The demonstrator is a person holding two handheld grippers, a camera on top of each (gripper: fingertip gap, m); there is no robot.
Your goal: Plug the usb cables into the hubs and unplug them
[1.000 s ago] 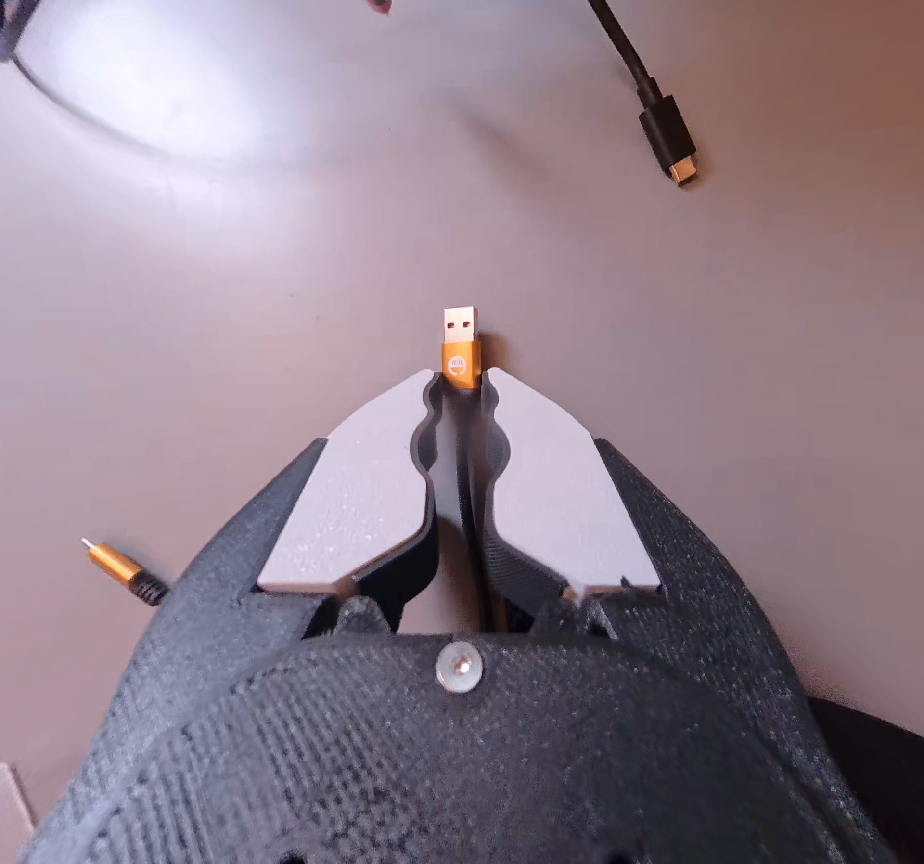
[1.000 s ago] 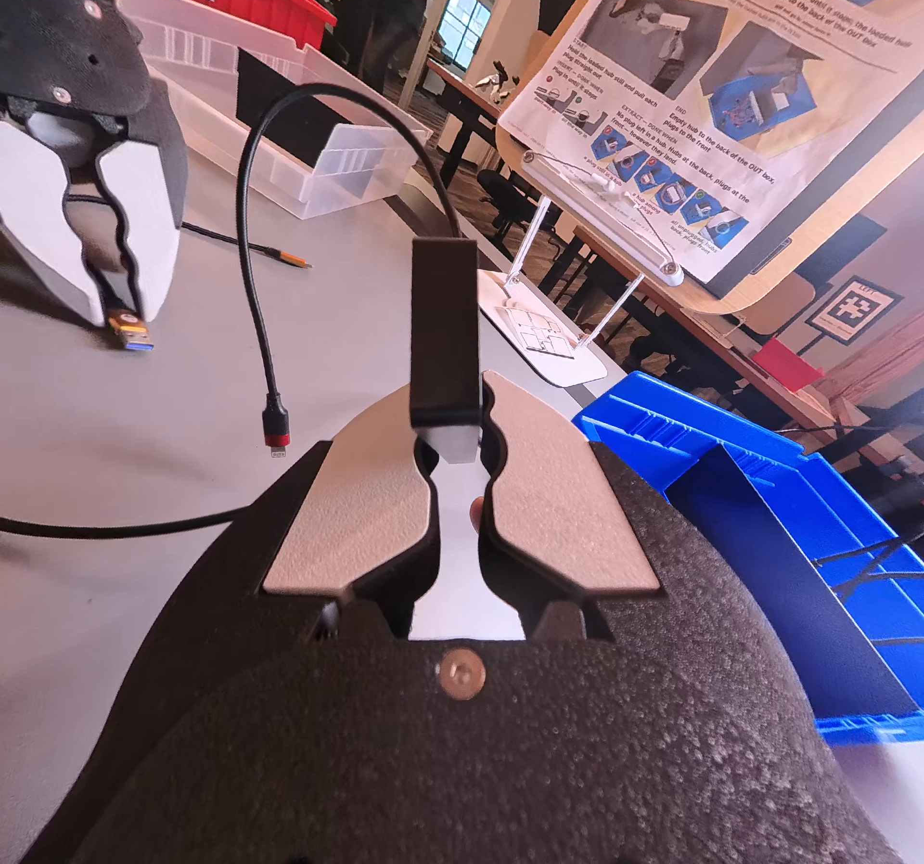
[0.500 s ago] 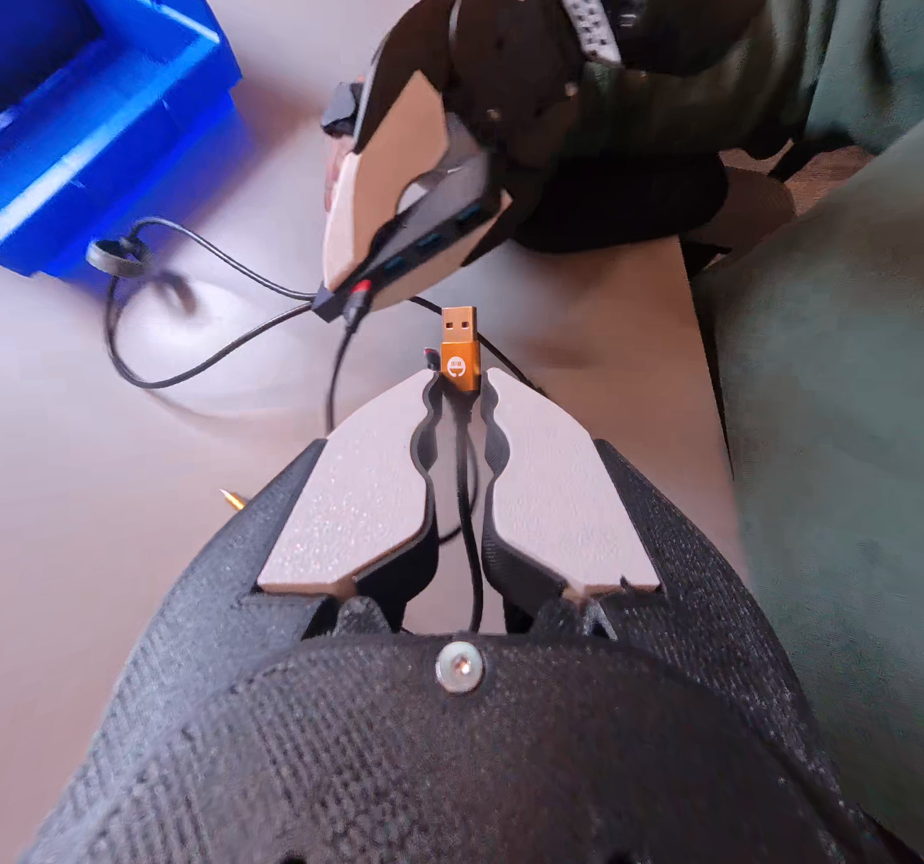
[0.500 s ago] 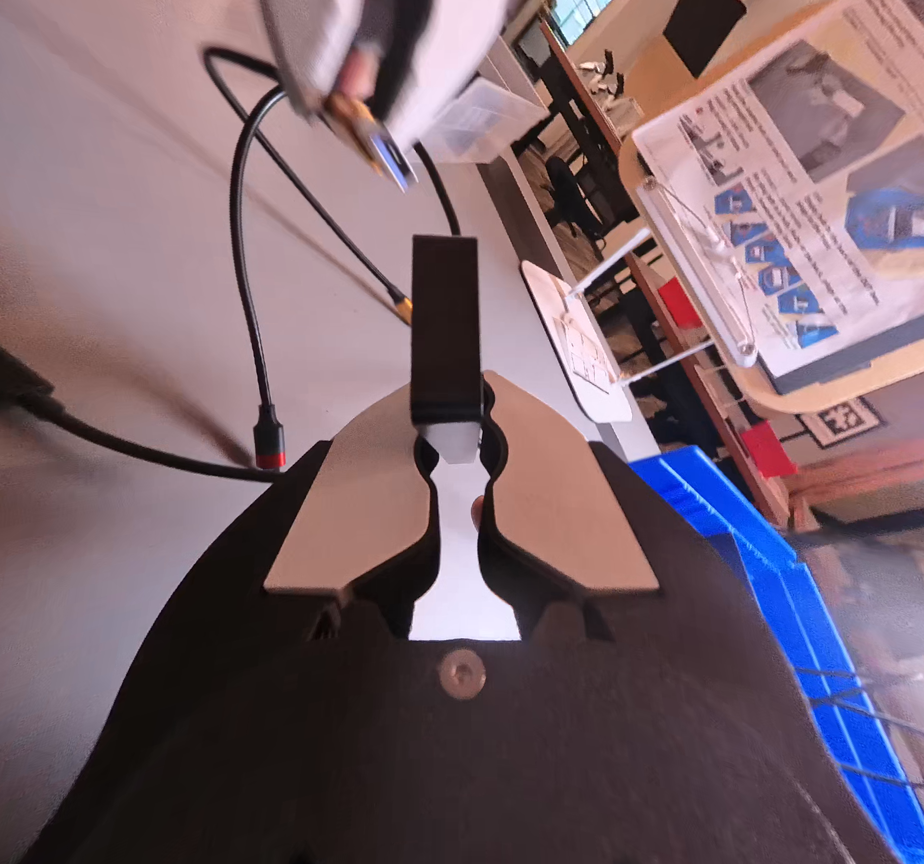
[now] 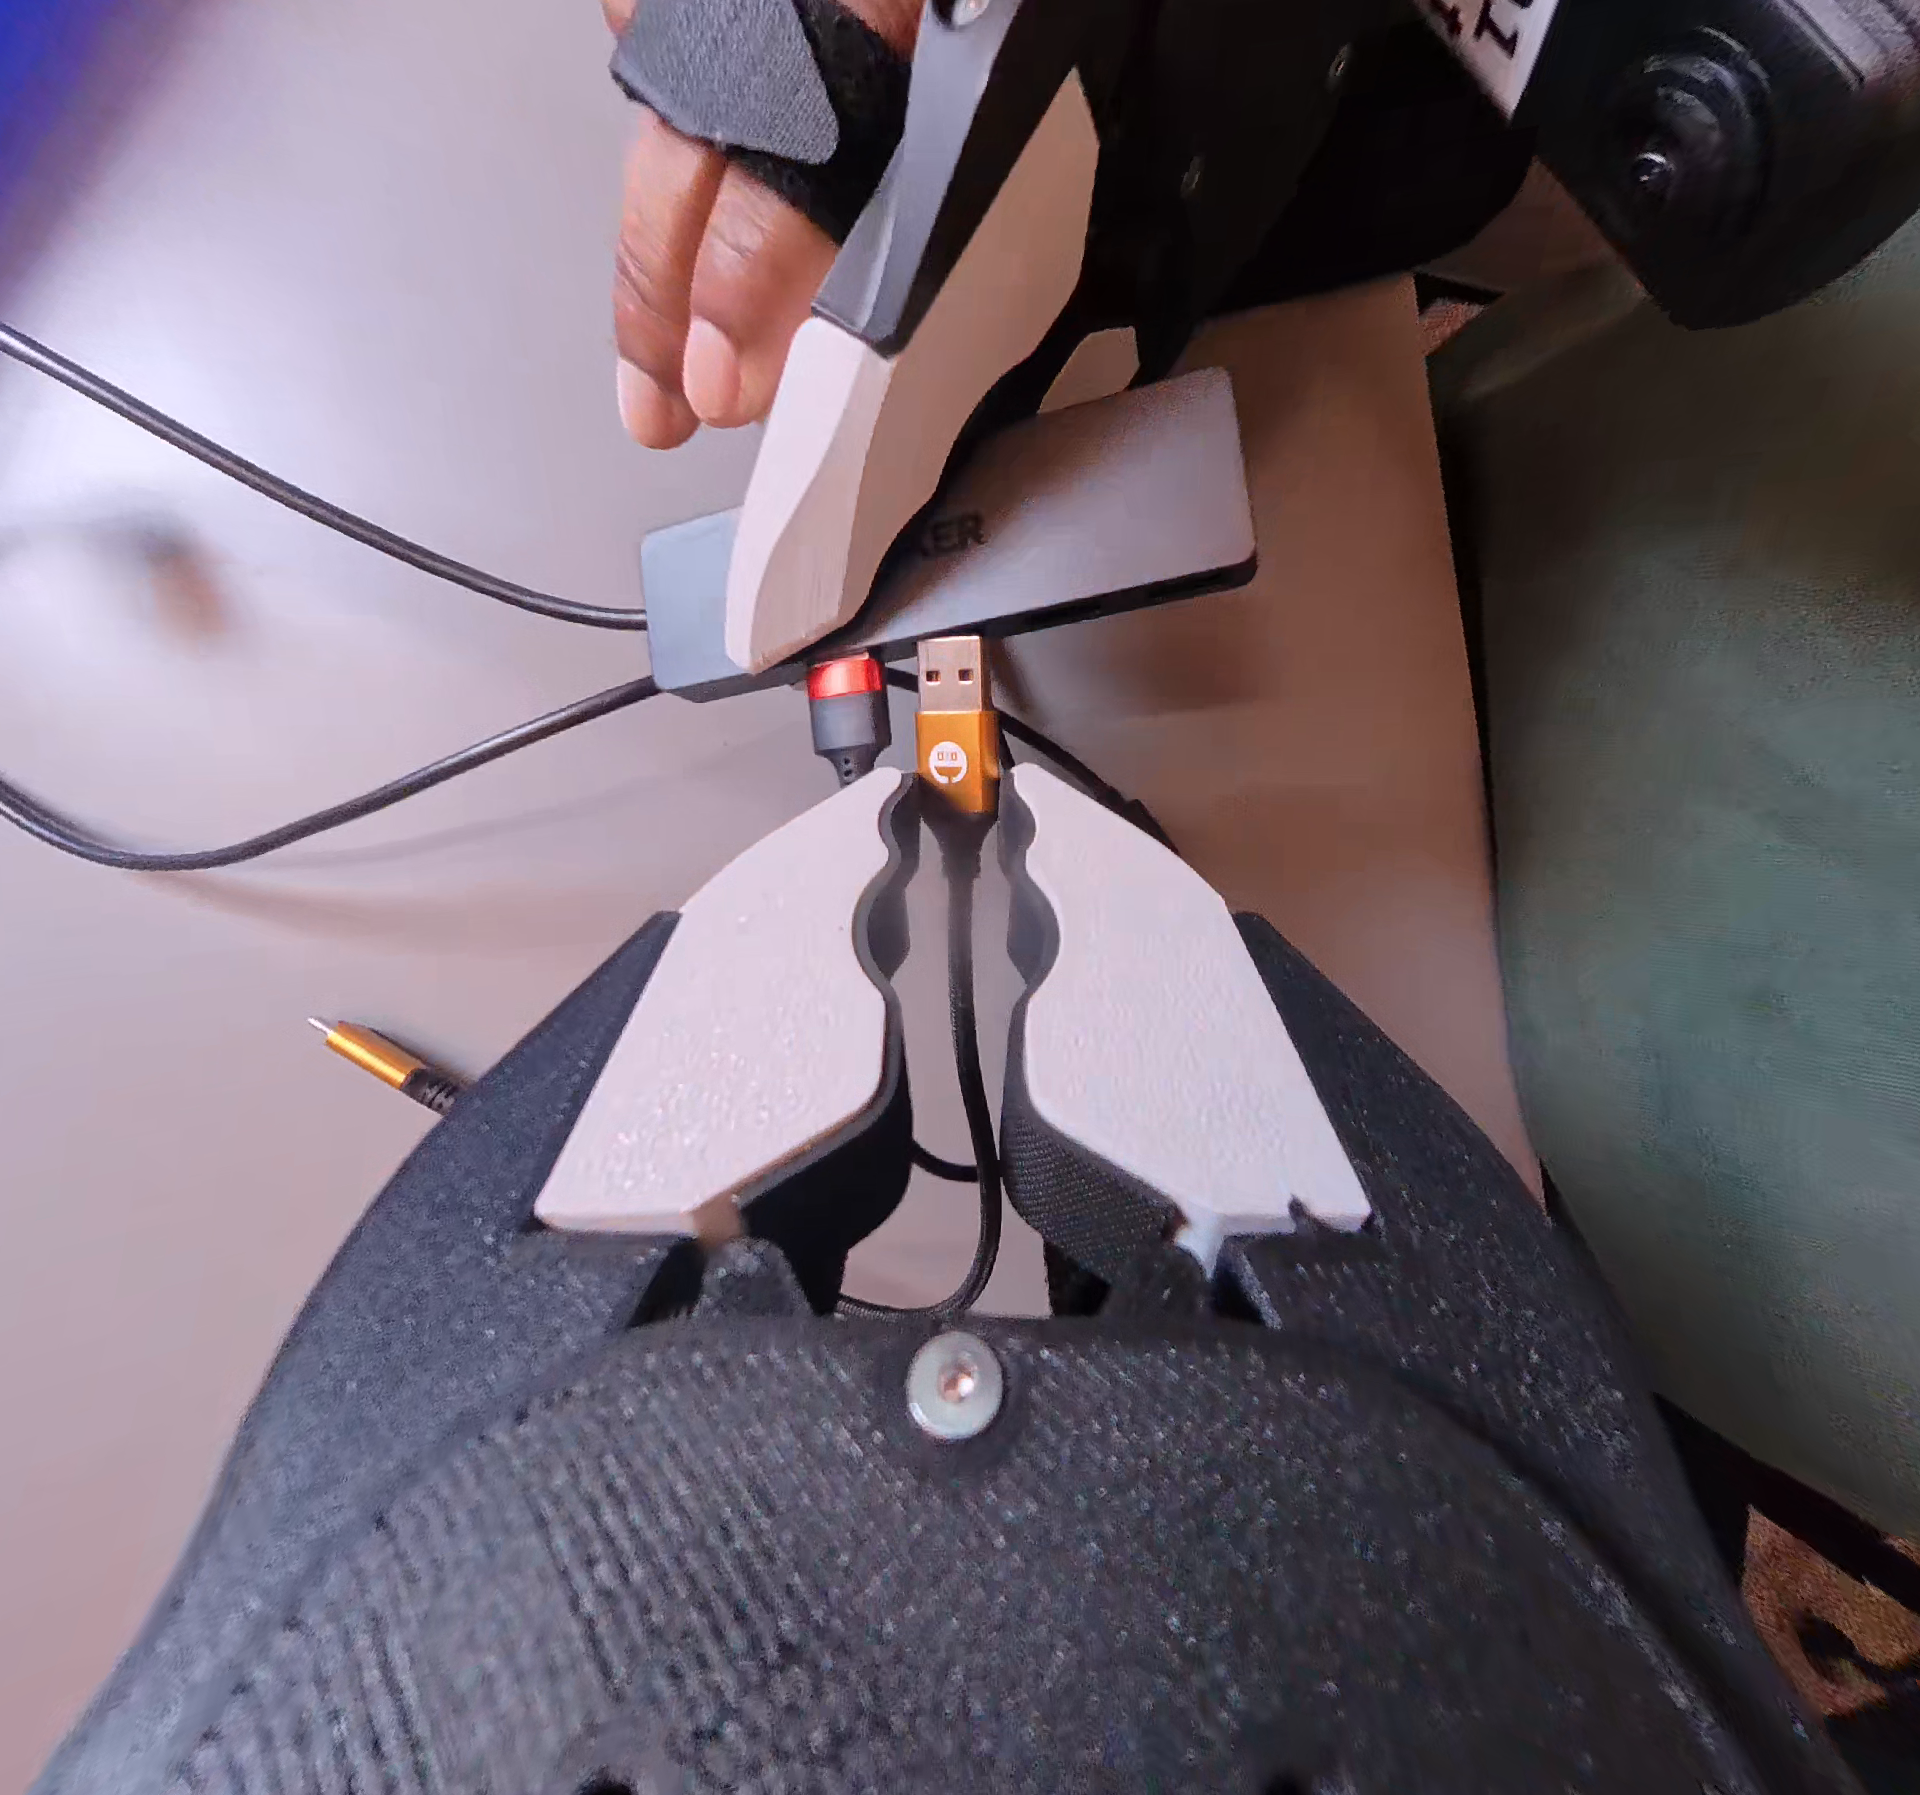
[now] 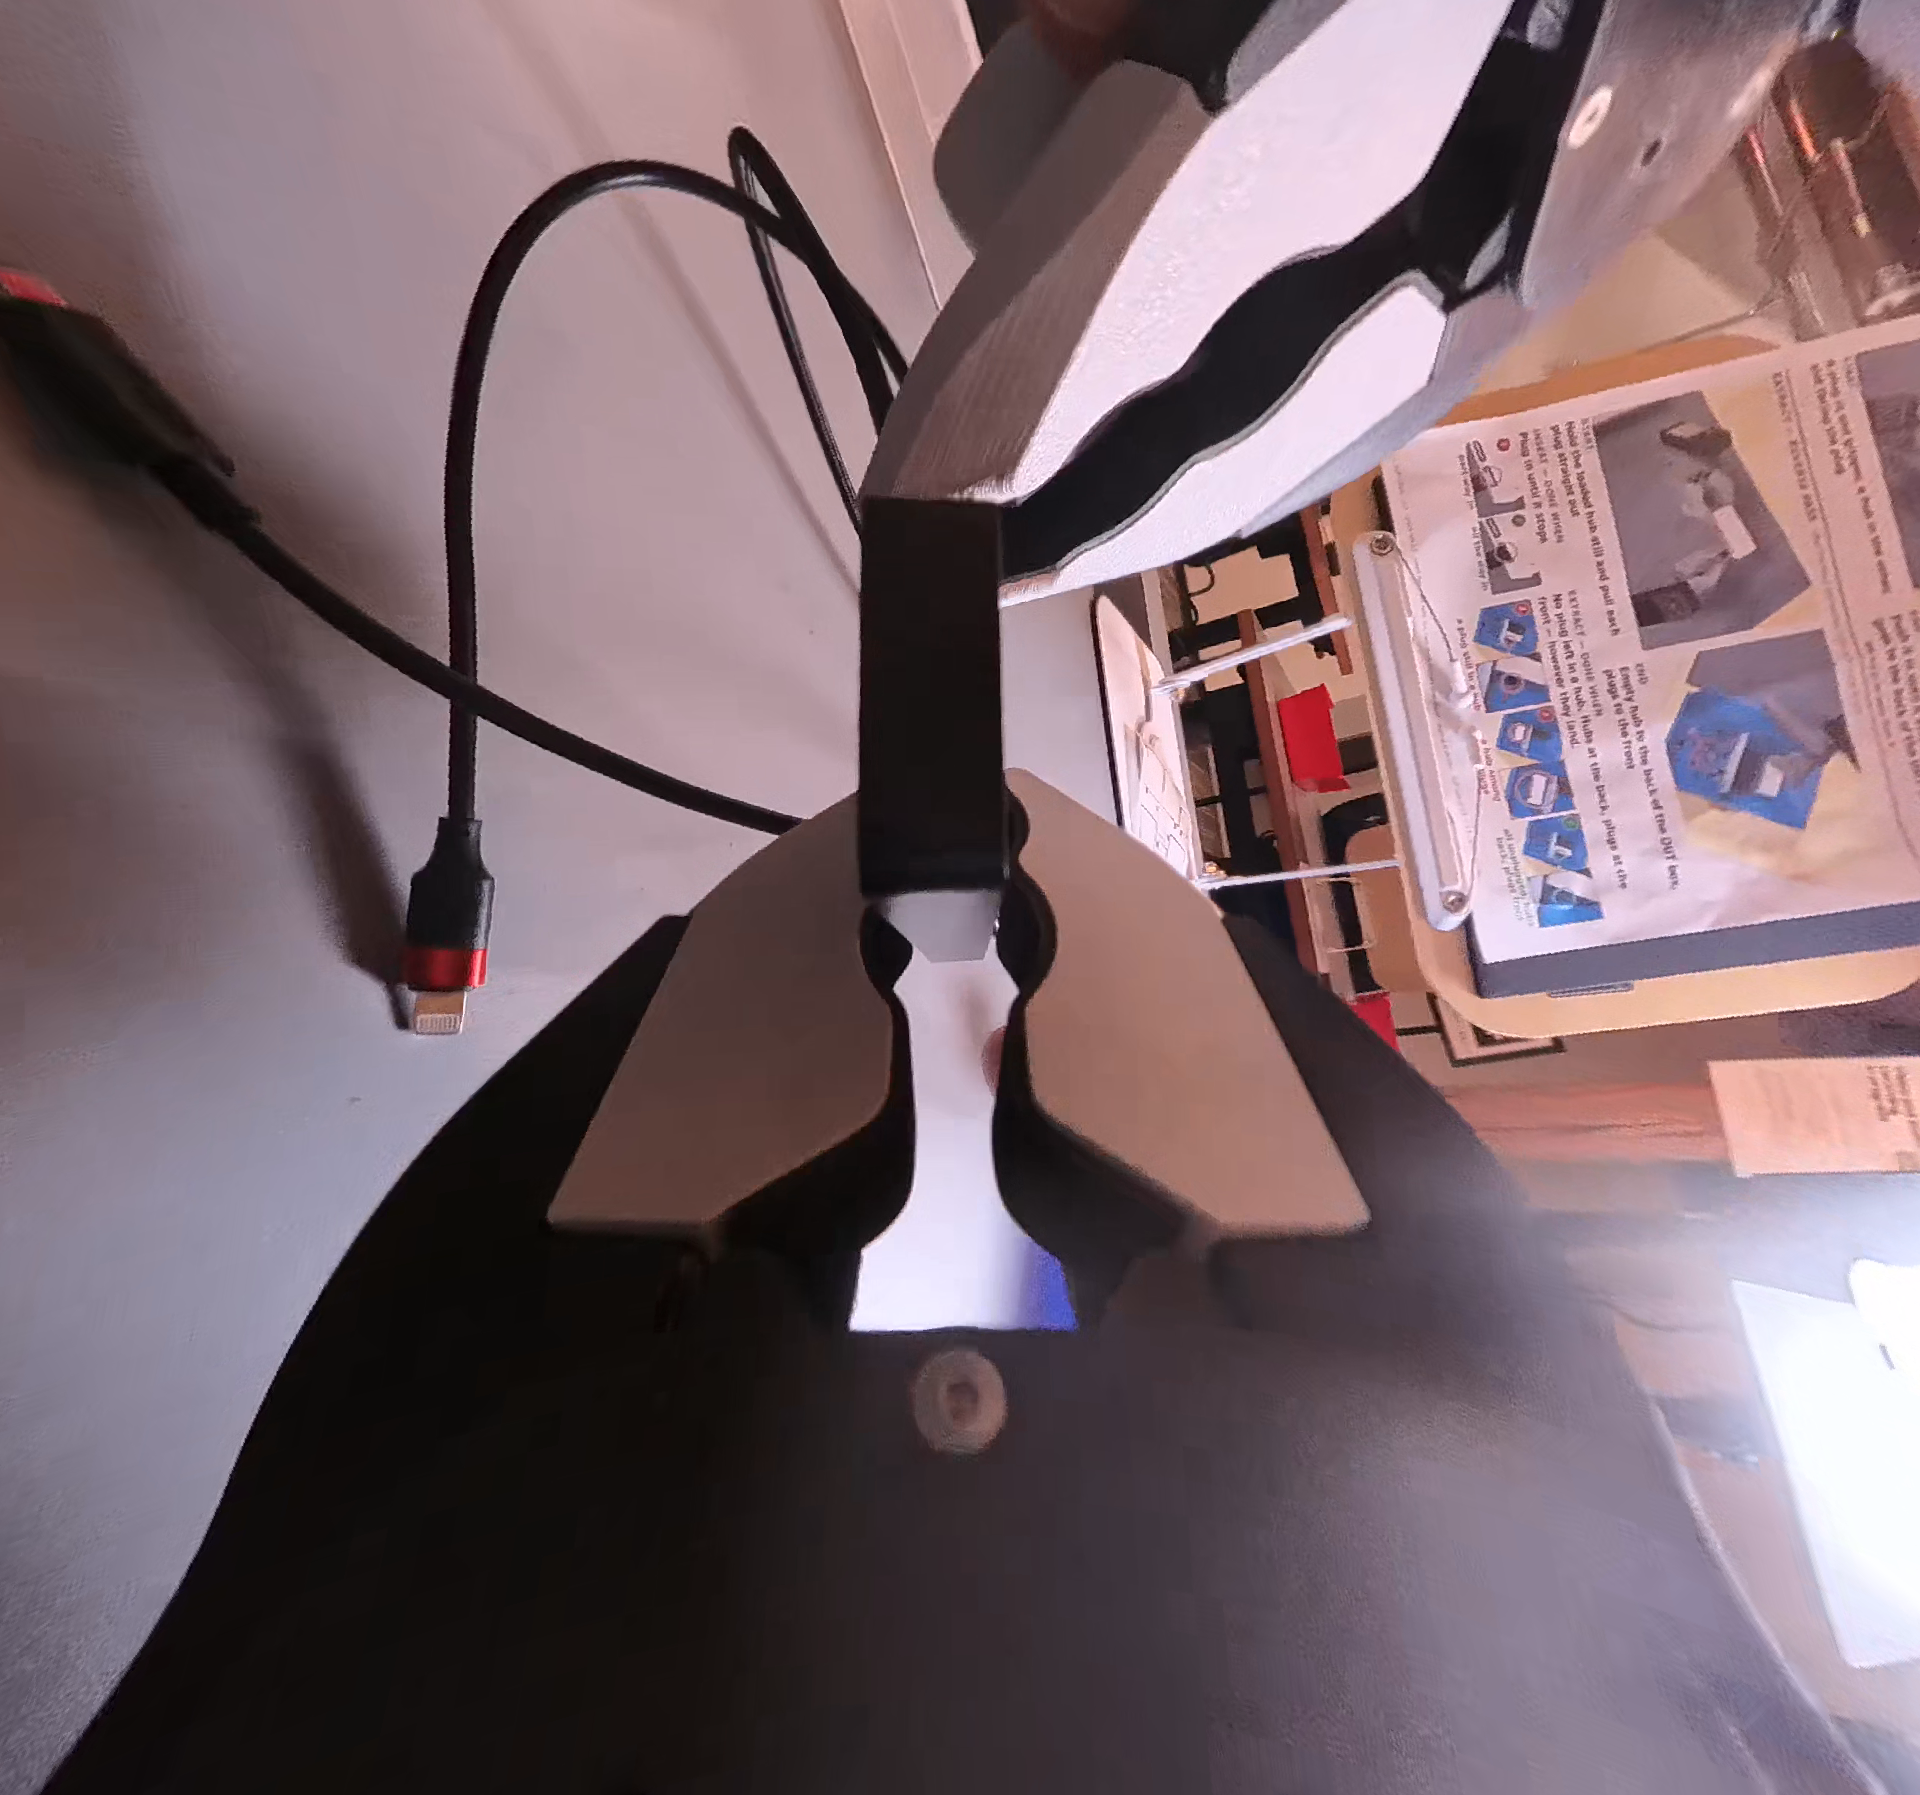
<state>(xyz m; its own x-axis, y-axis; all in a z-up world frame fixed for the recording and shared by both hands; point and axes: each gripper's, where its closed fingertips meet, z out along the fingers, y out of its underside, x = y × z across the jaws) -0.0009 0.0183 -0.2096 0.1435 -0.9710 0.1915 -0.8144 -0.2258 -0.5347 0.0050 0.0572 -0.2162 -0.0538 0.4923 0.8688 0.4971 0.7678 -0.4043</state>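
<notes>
**Both grippers clamped, orange plug at the hub's edge**

Left gripper point(image 5: 953, 789) is clenched on the orange USB plug point(image 5: 954, 758), pinching its orange shell between the two pale fingertips while the bare metal end sticks out ahead. That metal end sits right at the lower edge of the grey hub point(image 5: 1091, 530), seemingly touching it; whether it has entered a port cannot be told. The plug's black cord point(image 5: 971, 1070) runs back between the fingers. Just beside it on the left, a red-collared plug point(image 5: 844, 696) is already seated in the hub.

The right gripper point(image 6: 932, 878) grasps the hub point(image 6: 928, 706), which appears as a dark bar standing up from its fingertips. In the left wrist view one of its pale fingers point(image 5: 831, 509) lies across the hub's top face, with a person's hand point(image 5: 707, 291) behind it.

On the table point(image 6: 208, 1174) lies a loose black cable with a red-banded connector point(image 6: 447, 945), and a small orange connector point(image 5: 374, 1059) rests well apart from the hub.
</notes>
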